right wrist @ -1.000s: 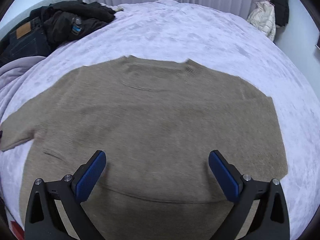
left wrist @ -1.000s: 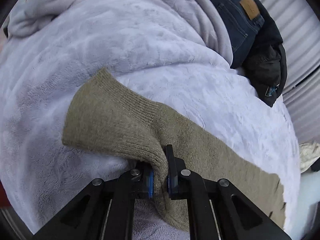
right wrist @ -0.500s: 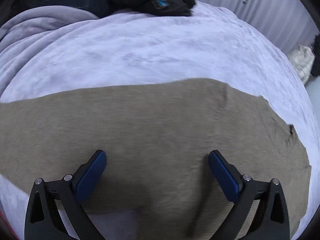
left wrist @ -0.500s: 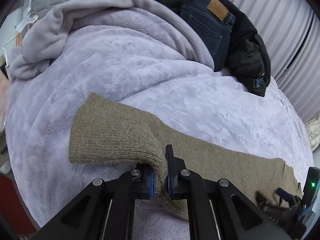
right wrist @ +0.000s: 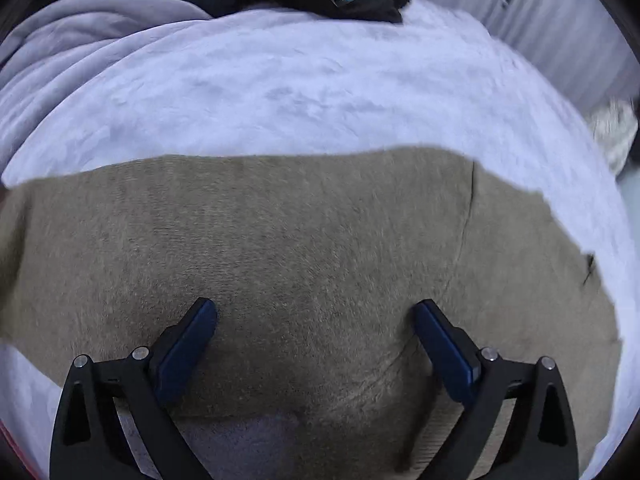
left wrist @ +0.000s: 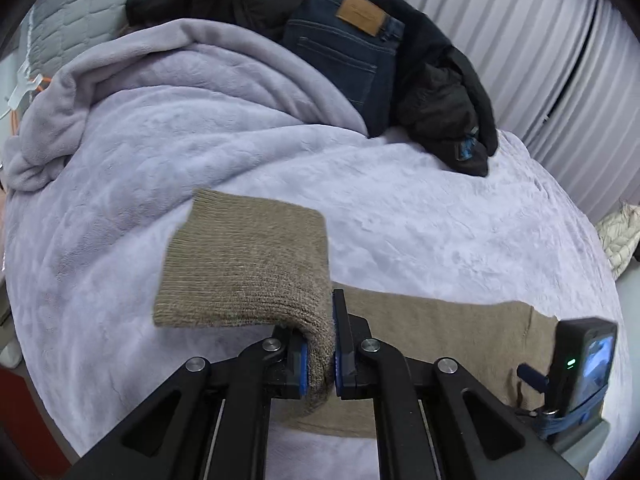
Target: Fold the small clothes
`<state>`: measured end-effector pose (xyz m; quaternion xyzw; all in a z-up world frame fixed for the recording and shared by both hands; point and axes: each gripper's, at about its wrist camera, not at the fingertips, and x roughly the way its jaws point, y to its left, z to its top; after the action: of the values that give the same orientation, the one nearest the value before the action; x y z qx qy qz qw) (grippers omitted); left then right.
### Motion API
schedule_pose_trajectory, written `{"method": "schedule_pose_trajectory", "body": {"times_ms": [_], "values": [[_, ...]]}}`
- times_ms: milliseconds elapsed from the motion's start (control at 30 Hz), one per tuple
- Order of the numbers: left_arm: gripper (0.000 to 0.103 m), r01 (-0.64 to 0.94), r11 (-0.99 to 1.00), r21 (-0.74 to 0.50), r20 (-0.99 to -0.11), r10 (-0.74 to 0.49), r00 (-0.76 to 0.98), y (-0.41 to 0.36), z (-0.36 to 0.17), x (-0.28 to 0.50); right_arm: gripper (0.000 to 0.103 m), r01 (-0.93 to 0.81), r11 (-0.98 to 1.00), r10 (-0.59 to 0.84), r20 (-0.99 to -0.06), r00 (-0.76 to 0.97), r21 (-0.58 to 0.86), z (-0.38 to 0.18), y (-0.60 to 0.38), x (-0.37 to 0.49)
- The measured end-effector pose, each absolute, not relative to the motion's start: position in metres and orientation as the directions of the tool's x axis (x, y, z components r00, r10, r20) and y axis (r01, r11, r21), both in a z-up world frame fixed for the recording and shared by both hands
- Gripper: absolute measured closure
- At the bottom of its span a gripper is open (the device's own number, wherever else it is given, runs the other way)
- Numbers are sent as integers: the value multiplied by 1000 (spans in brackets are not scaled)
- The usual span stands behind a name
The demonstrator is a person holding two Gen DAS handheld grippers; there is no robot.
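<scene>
The left gripper (left wrist: 318, 354) is clamped on the sleeve (left wrist: 244, 276) of an olive-brown knitted sweater (right wrist: 304, 264): its two blue-padded fingers (left wrist: 301, 368) pinch a fold of the knit between them. The sleeve's ribbed cuff end stands out flat to the left of and beyond those fingers, lifted off the lilac plush blanket (left wrist: 200, 148) that covers the bed. To the right of the fingers the rest of the sleeve runs flat along the blanket toward the right gripper's black camera housing (left wrist: 580, 364), which shows at the lower right edge of the left wrist view with a small green light on.

The right gripper (right wrist: 316, 316) hovers with its jaws spread wide, nothing between the dark blue pads (right wrist: 188, 344). The sweater's body lies spread directly beneath and ahead of both fingers, a seam curving just beyond the right finger. Bare blanket shows beyond the sweater's far edge.

Far ahead of the left fingers, at the head of the bed, lies a pair of dark blue jeans with a tan leather patch (left wrist: 352, 44) beside a crumpled black jacket (left wrist: 440, 96). Pleated grey curtains (left wrist: 520, 40) hang to the right.
</scene>
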<state>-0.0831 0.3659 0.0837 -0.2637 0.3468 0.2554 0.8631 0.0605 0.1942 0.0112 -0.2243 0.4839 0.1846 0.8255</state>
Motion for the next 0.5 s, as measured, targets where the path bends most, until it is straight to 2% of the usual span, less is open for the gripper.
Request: {"method": "schedule_pose_trajectory", "body": {"times_ms": [100,233,333,400,500], "values": [[94,-584,774,-244,-718,261,645,339,100,-76,5,-501,862,200,-858,474,-76,47,164,57],[94,-516,831,-207,-701,242,671,295,122,-56,5,-470,881,238,-805,544,-57,78,109,51],[94,-451,868,-207,-681,203,704,250,138,-36,5,-414,904,186,-780,598,-102,89,46,50],[94,-396,894,-210,-678,159,718,213,145,-20,5,-346,922,90,-773,629,-175,85,1,47],[94,-277,947,-161,-683,95,724,136,150,6,5,-281,937,15,-782,623,-206,76,-58,48]]}}
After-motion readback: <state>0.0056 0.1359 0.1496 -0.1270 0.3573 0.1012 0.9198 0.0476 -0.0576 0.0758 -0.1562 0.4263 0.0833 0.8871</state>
